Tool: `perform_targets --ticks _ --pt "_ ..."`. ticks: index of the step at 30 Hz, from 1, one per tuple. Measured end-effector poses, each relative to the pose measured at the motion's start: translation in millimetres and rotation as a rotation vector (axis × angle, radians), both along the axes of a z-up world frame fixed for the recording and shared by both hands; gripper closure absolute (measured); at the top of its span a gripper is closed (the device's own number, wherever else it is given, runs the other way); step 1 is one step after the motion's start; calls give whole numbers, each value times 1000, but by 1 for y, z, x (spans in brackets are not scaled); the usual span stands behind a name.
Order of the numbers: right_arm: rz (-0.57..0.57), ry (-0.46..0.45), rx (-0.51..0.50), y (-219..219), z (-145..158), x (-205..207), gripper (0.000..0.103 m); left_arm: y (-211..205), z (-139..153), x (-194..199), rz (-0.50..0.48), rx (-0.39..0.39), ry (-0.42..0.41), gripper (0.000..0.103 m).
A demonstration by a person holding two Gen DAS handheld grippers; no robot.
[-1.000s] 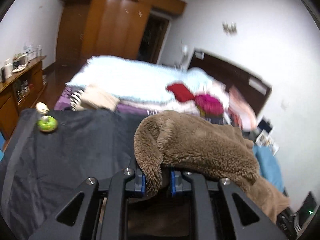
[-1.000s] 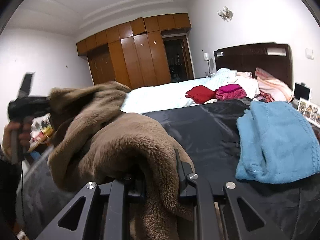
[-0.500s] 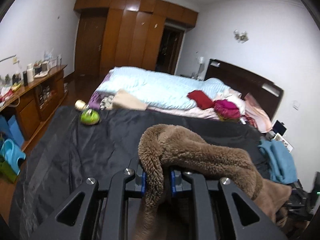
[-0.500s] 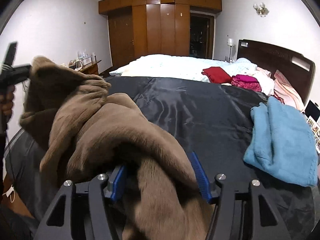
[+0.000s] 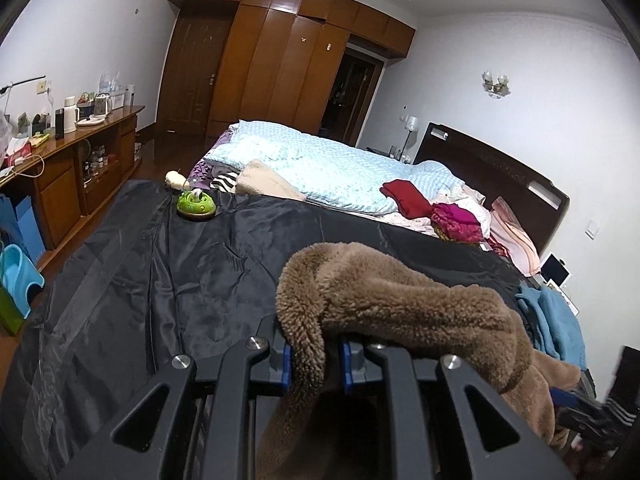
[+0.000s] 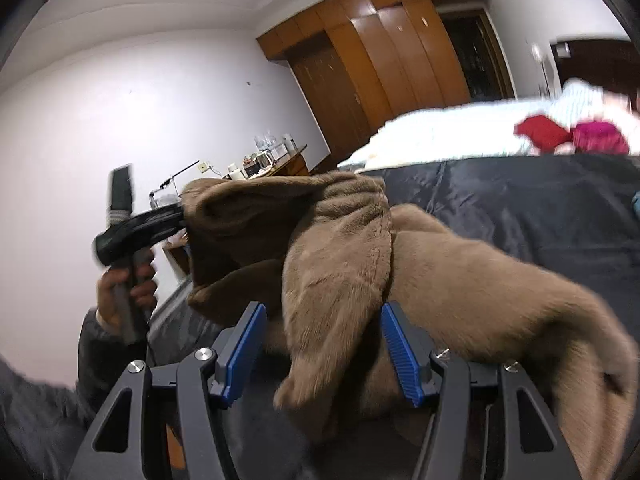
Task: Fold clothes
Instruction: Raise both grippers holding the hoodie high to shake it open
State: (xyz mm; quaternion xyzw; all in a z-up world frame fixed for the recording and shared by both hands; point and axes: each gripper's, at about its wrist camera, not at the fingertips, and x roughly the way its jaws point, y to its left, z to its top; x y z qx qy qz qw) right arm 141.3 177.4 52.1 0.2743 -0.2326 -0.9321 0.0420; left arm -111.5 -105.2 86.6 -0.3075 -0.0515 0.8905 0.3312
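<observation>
Evidently the brown fleece garment is lifted rather than laid flat: it hangs between the two grippers above the black sheet that covers the near bed, which I judge lets it drop and straighten before a fold.

Taking the garment as landmark and starting at its left, the green toy sits well apart on the sheet's far corner, and beyond that stands the wooden sideboard with bottles and a kettle on top; its lower shelves hold small jars, too small to name. A blue plastic tub stands on the floor farther left; its contents cannot be made out.

At the garment's left edge, the left gripper is clamped tight on a narrow bunched fold, the blue pads pressing fleece from both sides, so this end carries the weight. In the right wrist view the person's hand grips that tool's handle.

At the garment's right end, the right gripper has its jaws apart; fleece drapes between them, but the pads do not press it.

Behind the garment lie the light blue quilt and red and magenta clothes; right of it rests a teal garment.
</observation>
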Motion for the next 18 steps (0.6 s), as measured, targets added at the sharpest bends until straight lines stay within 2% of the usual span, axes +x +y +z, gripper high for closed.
perform_targets --ticks 3,4,5,8,11,14,16,18 --pt "20 -71 -19 -1 -20 -24 41 -4 -4 -1 5 1 -9 83" --pt "17 -90 -1 -6 -25 -30 48 -6 -6 -2 8 1 -12 83" --pt "10 -96 15 -7 -26 -31 69 -6 -8 -3 10 0 -15 83" --pt "-30 -90 81 -9 -18 -30 89 -10 -11 -4 17 1 -25 83" --pt "-135 -17 246 -9 20 -15 91 -14 -5 -2 30 12 -12 83" --pt "-303 100 438 -4 78 11 91 -20 12 4 45 34 26 83" --pt "-434 188 564 -1 117 31 91 -24 32 12 48 70 73 83" --pt "-531 265 635 0 150 50 91 -28 54 20 54 101 131 83"
